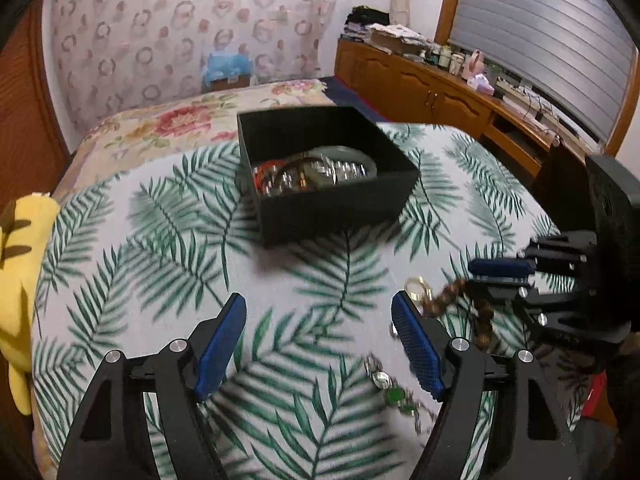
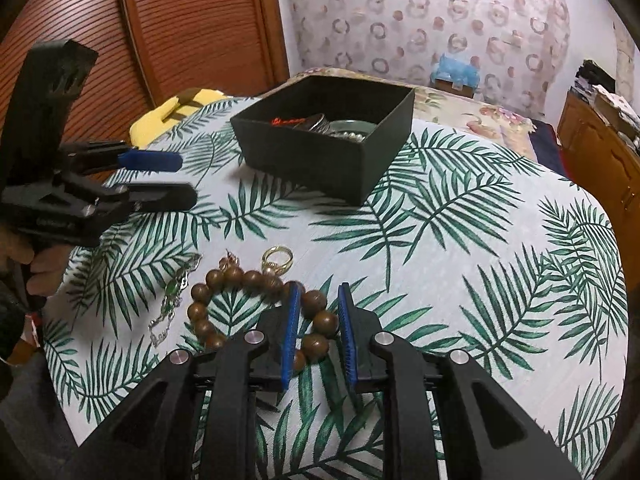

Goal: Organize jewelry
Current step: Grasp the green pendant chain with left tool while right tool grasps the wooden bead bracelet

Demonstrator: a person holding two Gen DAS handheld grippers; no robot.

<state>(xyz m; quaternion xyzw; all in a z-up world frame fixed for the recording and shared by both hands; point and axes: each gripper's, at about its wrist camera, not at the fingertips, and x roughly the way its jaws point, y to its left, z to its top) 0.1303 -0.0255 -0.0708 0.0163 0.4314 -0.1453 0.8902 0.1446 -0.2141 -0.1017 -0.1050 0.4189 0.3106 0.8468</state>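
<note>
Right wrist view looks down at a table covered in a palm-leaf cloth [image 2: 460,248]. A brown wooden bead bracelet [image 2: 224,280] lies near the front edge, and the right gripper [image 2: 319,332] sits over its right side, fingers slightly parted with a few beads between the blue pads; whether the pads press the beads cannot be told. A gold ring [image 2: 277,258] lies just behind the bracelet, and a silver chain with green stones [image 2: 174,300] lies to its left. Farther back stands an open black box [image 2: 320,148] already holding jewelry. The left gripper [image 1: 318,344] hovers over bare cloth, fingers spread wide, holding nothing. For a clean pickup, the right pads should probably close squarely across the beads, lift straight up clear of the ring, then carry over the box wall before releasing.
</note>
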